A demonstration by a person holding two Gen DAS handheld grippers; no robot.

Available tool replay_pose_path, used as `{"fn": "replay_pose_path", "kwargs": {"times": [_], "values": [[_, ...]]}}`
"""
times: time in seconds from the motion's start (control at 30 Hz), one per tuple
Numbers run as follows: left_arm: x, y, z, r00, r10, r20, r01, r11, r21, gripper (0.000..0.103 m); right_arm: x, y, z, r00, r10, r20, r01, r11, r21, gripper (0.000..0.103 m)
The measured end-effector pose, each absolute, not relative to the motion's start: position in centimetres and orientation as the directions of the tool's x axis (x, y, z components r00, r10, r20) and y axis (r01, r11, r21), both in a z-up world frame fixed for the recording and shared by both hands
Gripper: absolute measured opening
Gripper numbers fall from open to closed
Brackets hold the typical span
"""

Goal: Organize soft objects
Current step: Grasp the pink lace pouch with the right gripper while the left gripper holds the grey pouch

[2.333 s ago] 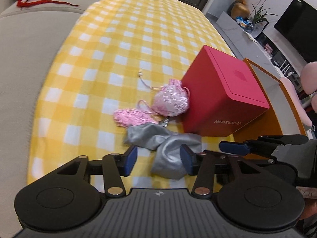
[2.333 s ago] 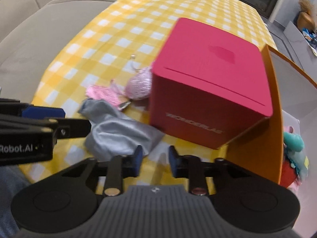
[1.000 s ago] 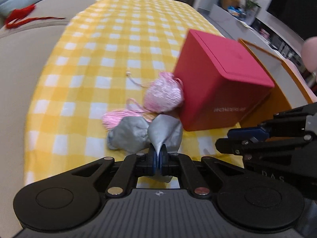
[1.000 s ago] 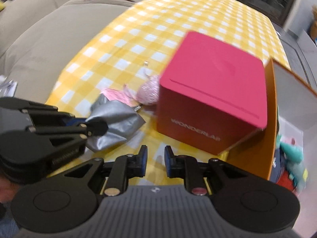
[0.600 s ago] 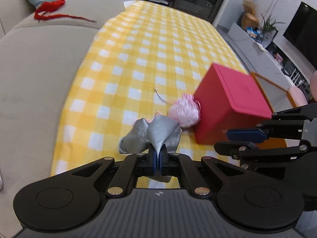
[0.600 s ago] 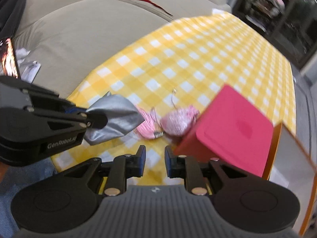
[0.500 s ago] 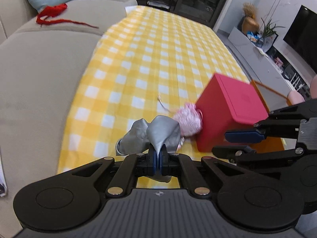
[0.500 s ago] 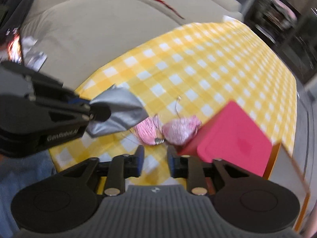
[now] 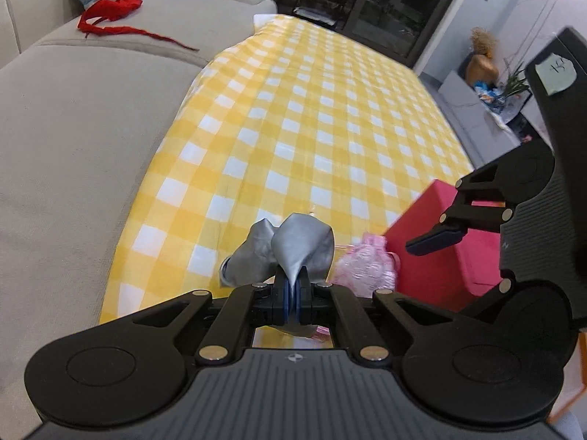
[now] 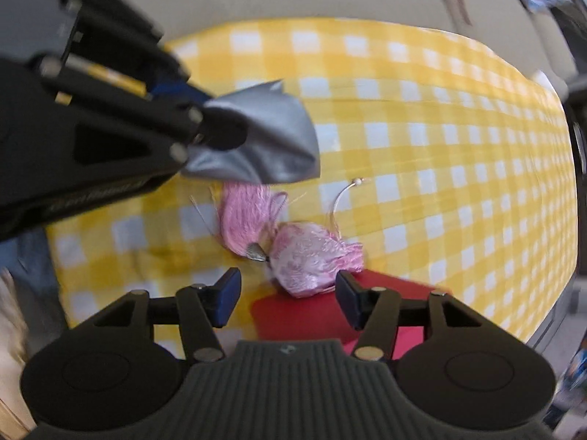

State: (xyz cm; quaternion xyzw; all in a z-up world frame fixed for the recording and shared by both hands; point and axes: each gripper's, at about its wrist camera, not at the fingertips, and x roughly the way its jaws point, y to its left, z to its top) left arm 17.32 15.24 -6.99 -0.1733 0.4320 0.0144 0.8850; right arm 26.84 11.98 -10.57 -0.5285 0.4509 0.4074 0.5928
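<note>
The left tool [image 9: 292,296] pinches the grey cloth [image 9: 290,249], lifted above the checked surface [image 9: 293,139]. The right tool [image 10: 288,295], jaws just widening and empty, hangs over the pink pouch [image 10: 312,258] beside the red box [image 9: 440,267].

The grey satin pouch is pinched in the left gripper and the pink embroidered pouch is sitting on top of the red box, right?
Not quite. The grey satin pouch is pinched in the left gripper, but the pink embroidered pouch lies on the yellow checked cloth beside the red box, as the right wrist view shows.
</note>
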Motion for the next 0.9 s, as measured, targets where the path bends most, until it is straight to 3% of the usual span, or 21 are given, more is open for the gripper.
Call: {"fn": "replay_pose_path", "kwargs": {"times": [0.53,0.6,0.7,0.9], "values": [[18.9,16.0,-12.6,0.551,-0.184,-0.814,-0.228,0.905,-0.359,0.003,28.7,13.6,-16.5,0.24,-0.152,-0.959,-0.97,0.002,-0.243,0.058],[18.9,15.9,-13.0,0.544,-0.189,-0.818,-0.229,0.904,-0.362,0.003,28.6,13.7,-16.8,0.247,-0.16,-0.956,-0.968,-0.006,-0.25,0.055],[18.8,15.9,-13.2,0.536,-0.191,-0.822,-0.232,0.903,-0.361,0.003,28.5,13.8,-17.3,0.269,-0.167,-0.949,-0.963,-0.014,-0.27,0.039],[18.7,15.9,-13.4,0.53,-0.193,-0.826,-0.237,0.901,-0.364,0.003,27.0,13.5,-17.7,0.287,-0.172,-0.942,-0.958,-0.034,-0.286,0.033]]}}
